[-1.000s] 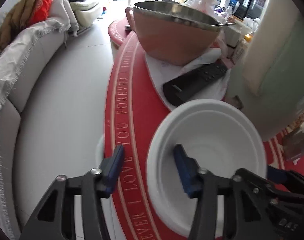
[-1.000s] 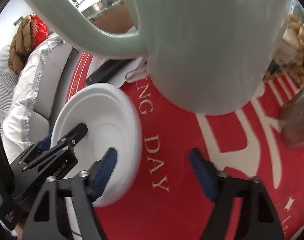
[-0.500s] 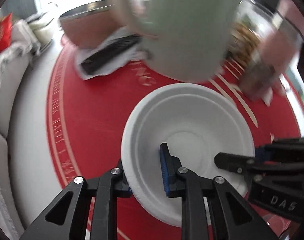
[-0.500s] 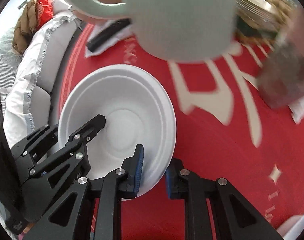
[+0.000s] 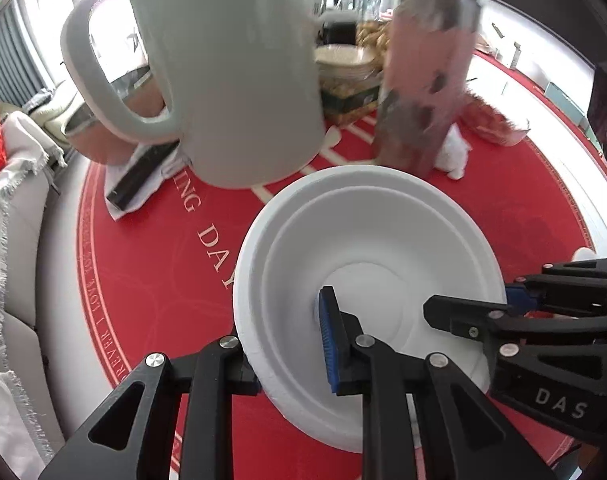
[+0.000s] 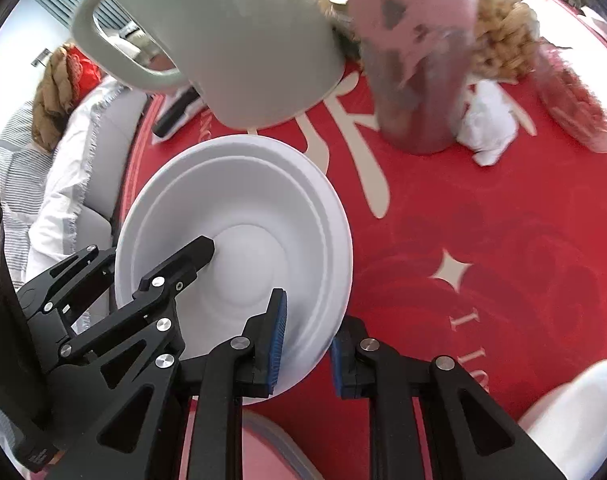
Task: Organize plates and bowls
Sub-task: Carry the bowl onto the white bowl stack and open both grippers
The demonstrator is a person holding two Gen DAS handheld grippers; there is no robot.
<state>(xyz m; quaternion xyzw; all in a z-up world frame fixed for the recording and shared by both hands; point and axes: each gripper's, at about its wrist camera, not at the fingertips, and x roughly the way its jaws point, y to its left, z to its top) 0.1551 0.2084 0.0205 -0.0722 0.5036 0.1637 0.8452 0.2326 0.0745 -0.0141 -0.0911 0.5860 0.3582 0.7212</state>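
The left gripper reaches in from the near left edge of the white bowl, its two fingers pinching the bowl's rim: one blue pad lies inside the bowl against the inner wall, and the other finger sits outside, under the rim. The bowl is tilted, its far edge raised toward the mug, over the red tablecloth with its pale lettering. In the right wrist view the same gripper shows as black linkage coming in from the left, one finger tip resting near the bowl's centre.

The right gripper comes in from the near right edge of the bowl and likewise clamps the rim, one blue pad inside and the other finger outside, beneath the lip. In the left wrist view it appears at the right, marked "DAS", across the bowl's right edge.

To the far left lies a grey sofa with a fringed throw. On the table's far left, a black remote rests on white paper. Just beyond the bowl stands a large pale green mug, handle to the left, filling much of both views. To its right stands a blurred pink container, with a crumpled white tissue beside it. At the near right corner of the right wrist view another white dish sits on the cloth, and a pink item with a grey rim shows at the near edge between the fingers.
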